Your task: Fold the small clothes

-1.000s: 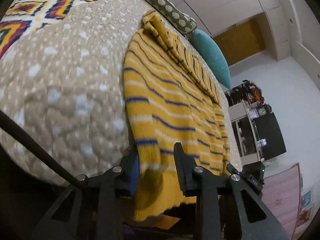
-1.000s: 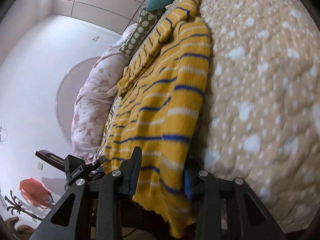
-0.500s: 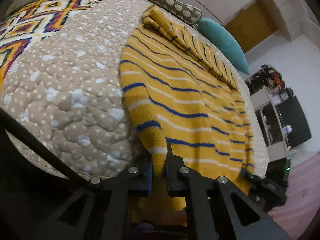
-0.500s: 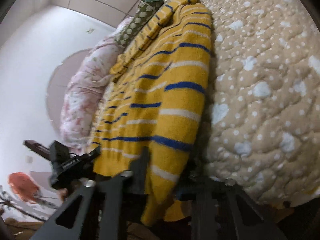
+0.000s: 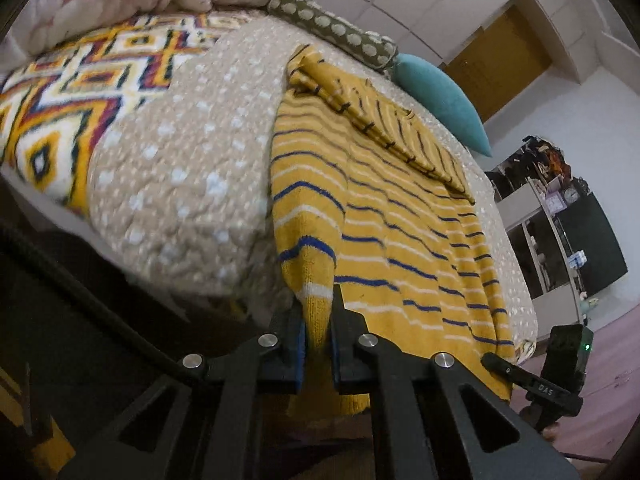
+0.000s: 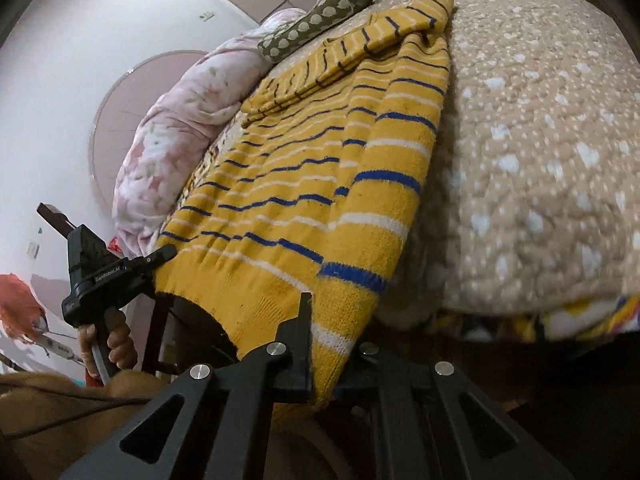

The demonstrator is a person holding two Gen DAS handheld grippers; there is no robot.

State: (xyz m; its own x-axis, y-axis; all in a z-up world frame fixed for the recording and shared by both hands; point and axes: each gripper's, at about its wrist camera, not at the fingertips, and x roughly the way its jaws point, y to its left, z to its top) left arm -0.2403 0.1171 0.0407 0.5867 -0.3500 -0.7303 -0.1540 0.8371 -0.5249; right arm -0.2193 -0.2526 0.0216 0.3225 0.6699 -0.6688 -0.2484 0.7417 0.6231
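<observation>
Sweater (image 5: 384, 216) hem pinched in both hand-held grippers

Left gripper (image 5: 318, 332) at six o'clock, its jaws pinching the hem corner of a yellow knit sweater with blue and white stripes (image 5: 384, 216), spread over a beige dotted quilted bed (image 5: 180, 168). Teal cushion (image 5: 444, 98) at one o'clock.

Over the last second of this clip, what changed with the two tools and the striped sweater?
Both tools closed on the yellow striped sweater: the left tool pinched the hem corner on its side, and the right tool did the same at the opposite corner. A second ago both stood open around the cloth. The hem, then hanging over the bed edge, is now drawn up. The folded sleeves at the far end and the dotted quilt stayed put.
</observation>
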